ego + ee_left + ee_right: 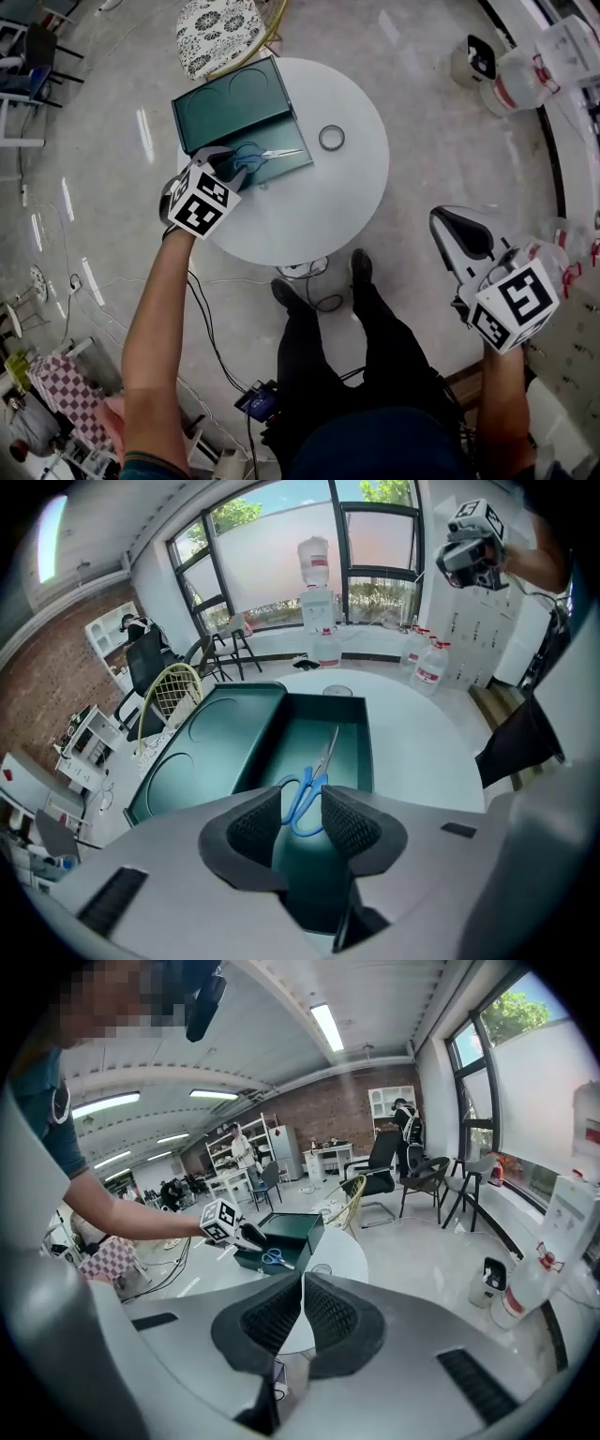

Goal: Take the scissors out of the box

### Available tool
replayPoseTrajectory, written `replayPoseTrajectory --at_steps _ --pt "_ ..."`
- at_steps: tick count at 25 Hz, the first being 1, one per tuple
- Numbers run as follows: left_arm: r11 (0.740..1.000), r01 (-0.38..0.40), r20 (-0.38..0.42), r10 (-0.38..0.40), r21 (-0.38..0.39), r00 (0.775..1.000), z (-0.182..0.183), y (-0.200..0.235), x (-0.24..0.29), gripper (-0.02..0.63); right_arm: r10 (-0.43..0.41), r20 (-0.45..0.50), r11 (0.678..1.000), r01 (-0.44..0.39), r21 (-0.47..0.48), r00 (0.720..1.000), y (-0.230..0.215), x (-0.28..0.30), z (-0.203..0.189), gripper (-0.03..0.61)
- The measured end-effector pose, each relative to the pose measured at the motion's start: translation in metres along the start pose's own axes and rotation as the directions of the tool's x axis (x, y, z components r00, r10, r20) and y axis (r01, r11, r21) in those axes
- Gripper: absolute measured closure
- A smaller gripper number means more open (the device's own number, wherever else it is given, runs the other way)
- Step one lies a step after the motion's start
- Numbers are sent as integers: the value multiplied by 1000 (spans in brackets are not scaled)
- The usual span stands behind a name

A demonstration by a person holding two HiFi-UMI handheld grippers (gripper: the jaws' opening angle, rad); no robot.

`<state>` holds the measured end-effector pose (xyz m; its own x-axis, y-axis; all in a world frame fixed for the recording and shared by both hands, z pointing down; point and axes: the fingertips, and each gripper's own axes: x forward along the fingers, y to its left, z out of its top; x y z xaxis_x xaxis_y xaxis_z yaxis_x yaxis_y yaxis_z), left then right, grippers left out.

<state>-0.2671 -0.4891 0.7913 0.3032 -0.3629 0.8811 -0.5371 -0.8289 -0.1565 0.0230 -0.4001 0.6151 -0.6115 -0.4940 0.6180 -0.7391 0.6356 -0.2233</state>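
On the pale floor, under the person's head camera, stands a round white table (328, 211), the biggest thing in play. A dark green box (234, 108) lies open on the table's left part, its lid folded flat toward the far edge and its tray nearer the person (two circles are pressed into the inside of the lid). A patterned chair (217, 33) stands just beyond the table, behind the lid.

The left gripper (302, 819) reaches down over the near left end of the tray. Its tongs are spread, and its own view shows the tray floor in the gap between the two dark ribbed pads. The right gripper (302, 1314) is held out at the person's right side, well apart from the table and over the floor. Its tongs are pressed together with nothing between them.

The scissors (312, 782) lie flat on the tray floor inside the box. Their blue handles point toward the left gripper and their metal blades toward the far end of the tray. In the left gripper view the handle loops show between the spread jaws, just beyond the tips, and the pads are not pressing on them.

A small grey ring (331, 138) lies on the bare tabletop, near the box's right side.
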Motion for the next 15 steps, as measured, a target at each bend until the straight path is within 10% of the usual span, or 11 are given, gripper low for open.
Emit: replayPoseTrajectory --at_steps 15 --pt "983 36 -159 -7 180 987 -19 -4 64 463 11 -29 998 -9 58 1000 -20 20 -43 540"
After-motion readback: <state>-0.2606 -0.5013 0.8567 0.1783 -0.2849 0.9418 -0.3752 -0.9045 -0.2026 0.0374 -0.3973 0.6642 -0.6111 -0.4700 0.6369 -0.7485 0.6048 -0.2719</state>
